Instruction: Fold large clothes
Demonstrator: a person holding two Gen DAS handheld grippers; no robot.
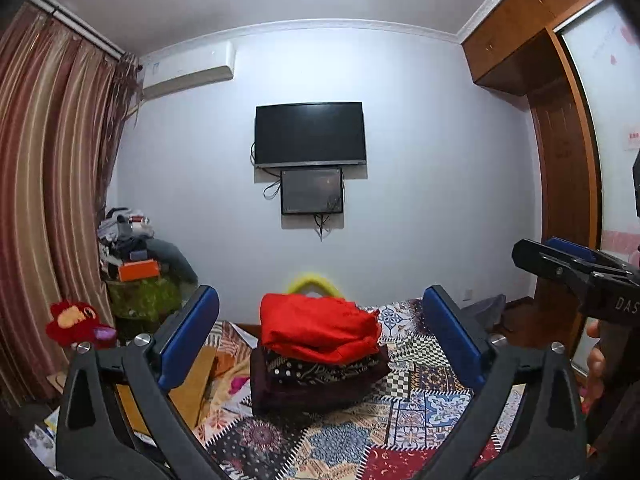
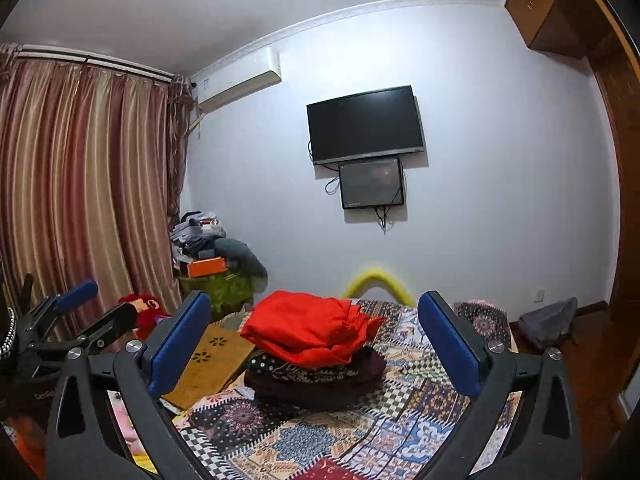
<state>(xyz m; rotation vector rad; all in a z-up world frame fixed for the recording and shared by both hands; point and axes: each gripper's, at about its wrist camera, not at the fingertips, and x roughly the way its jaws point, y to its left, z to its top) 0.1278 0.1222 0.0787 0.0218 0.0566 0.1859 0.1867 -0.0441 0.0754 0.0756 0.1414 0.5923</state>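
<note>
While both claws hang released and empty, the left gripper (image 1: 320, 336) and right gripper (image 2: 314, 340) face the red garment (image 1: 316, 328) topping a stack of 3 folded clothes (image 1: 316, 380) mid-bed (image 1: 420, 400). It sits loosely; a careless nudge might topple it toward the bed's left edge

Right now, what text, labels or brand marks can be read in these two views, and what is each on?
"DAS": white letters on the right gripper body, cut off by the frame edge.
Red sign on the wardrobe door: too blurred to read.
Air conditioner sticker: too small to read.
Faint embossed mark on the left gripper body: unreadable.
</note>
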